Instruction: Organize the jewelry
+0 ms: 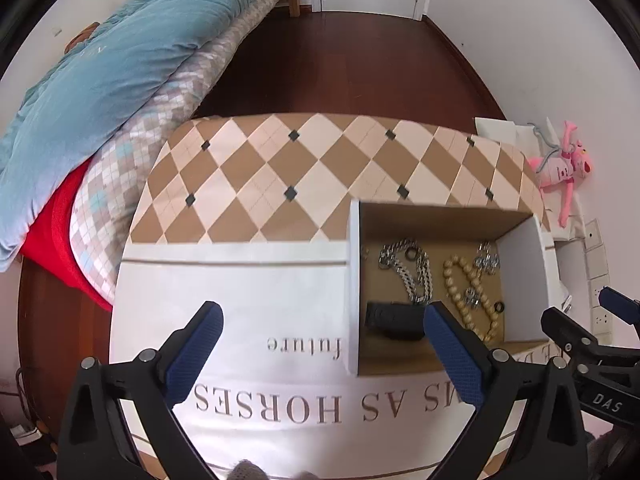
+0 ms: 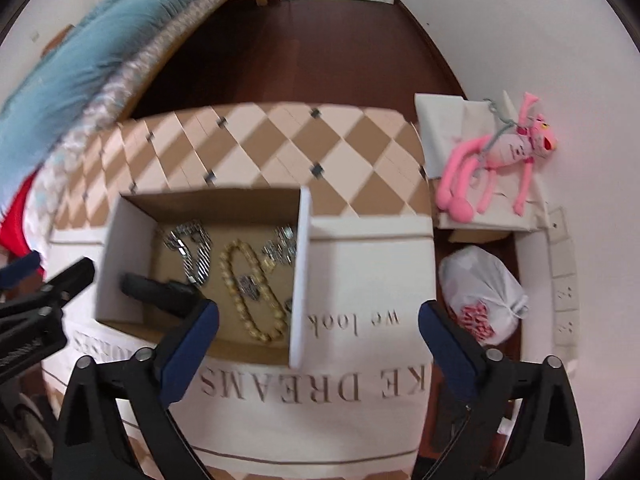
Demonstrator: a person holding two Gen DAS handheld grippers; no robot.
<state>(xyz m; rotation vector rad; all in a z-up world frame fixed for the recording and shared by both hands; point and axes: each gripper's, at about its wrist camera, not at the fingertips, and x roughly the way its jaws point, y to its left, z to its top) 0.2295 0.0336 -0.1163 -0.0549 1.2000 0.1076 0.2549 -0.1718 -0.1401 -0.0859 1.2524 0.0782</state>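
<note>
An open cardboard box (image 1: 354,280) (image 2: 302,264) with white walls stands on the table. Inside lie a silver chain (image 1: 412,268) (image 2: 192,252), a gold bead necklace (image 1: 472,292) (image 2: 248,288), small silver pieces (image 1: 486,258) (image 2: 282,246) and a black oblong object (image 1: 394,318) (image 2: 160,288). My left gripper (image 1: 320,340) is open and empty, above the white cloth just left of the box. My right gripper (image 2: 318,336) is open and empty, over the box's right wall. The right gripper also shows at the right edge of the left wrist view (image 1: 592,328).
The table carries a white cloth (image 1: 240,320) with printed letters over a tan checked cover (image 1: 280,168). A bed with blue quilt (image 1: 100,80) stands at left. A pink plush toy (image 2: 496,160) and a white plastic bag (image 2: 480,292) lie at right by the wall.
</note>
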